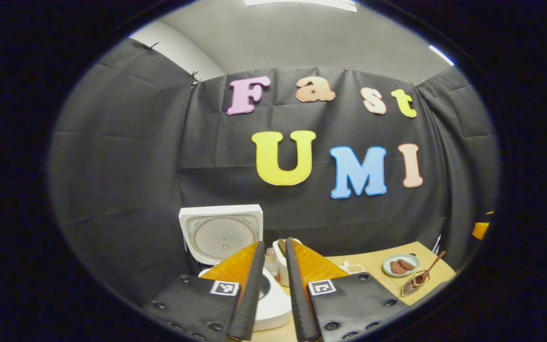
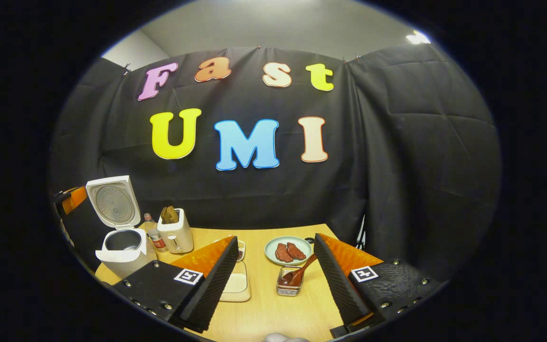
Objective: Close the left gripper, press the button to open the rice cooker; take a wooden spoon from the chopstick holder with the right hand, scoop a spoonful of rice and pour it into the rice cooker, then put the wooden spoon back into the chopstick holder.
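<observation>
The white rice cooker (image 1: 276,304) (image 2: 122,251) stands at the table's left with its lid (image 1: 221,232) (image 2: 112,198) up. My left gripper (image 1: 274,242) hovers just in front of and above the pot, its fingers a narrow gap apart with nothing between them. The wooden spoon (image 2: 303,270) (image 1: 429,270) leans in the clear chopstick holder (image 2: 290,284) (image 1: 412,284). My right gripper (image 2: 276,240) hangs wide open above the table's front, the holder just beyond it between its fingers. A shallow pale dish (image 2: 236,285) lies partly behind its left finger.
A white toaster (image 2: 176,233) (image 1: 281,266), a bottle (image 2: 147,222) and a can (image 2: 158,241) stand right of the cooker. A plate (image 2: 268,247) (image 1: 386,262) of red meat slices sits behind the holder. The wooden table (image 2: 273,313) ends at the black cloth wall.
</observation>
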